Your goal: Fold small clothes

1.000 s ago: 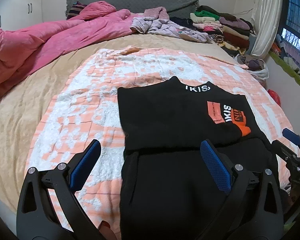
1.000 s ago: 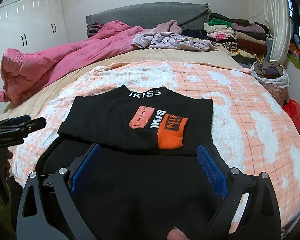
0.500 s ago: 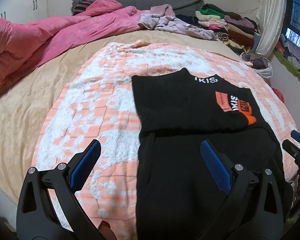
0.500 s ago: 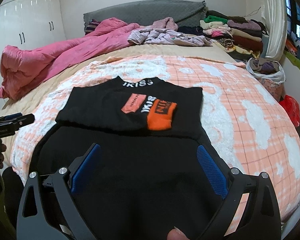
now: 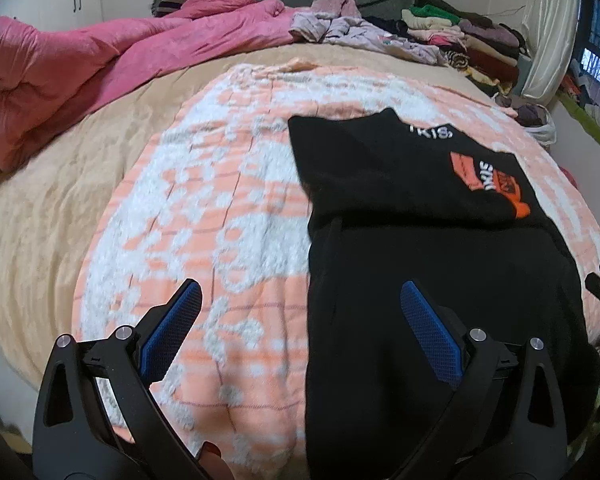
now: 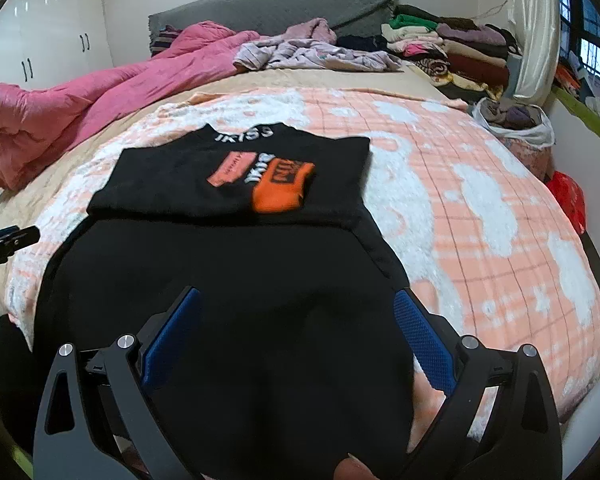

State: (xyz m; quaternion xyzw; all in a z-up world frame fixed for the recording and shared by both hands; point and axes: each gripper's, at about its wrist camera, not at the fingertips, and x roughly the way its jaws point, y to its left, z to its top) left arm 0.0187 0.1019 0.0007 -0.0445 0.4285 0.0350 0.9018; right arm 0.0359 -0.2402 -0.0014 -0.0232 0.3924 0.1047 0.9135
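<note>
Right wrist view: the black knit sweater with orange chest patch [image 6: 236, 240] lies on the peach-and-white checked blanket [image 6: 480, 216], its upper part folded down. Right gripper [image 6: 296, 320] and left gripper [image 5: 300, 316] hover wide, empty. Risk: grasping one layer only would undo the fold.

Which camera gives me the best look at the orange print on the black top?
The right wrist view: the orange print sits near the middle, seen whole with its pink patch. In the left wrist view the print lies far right on the black top, skewed and partly cut by the fold.
</note>
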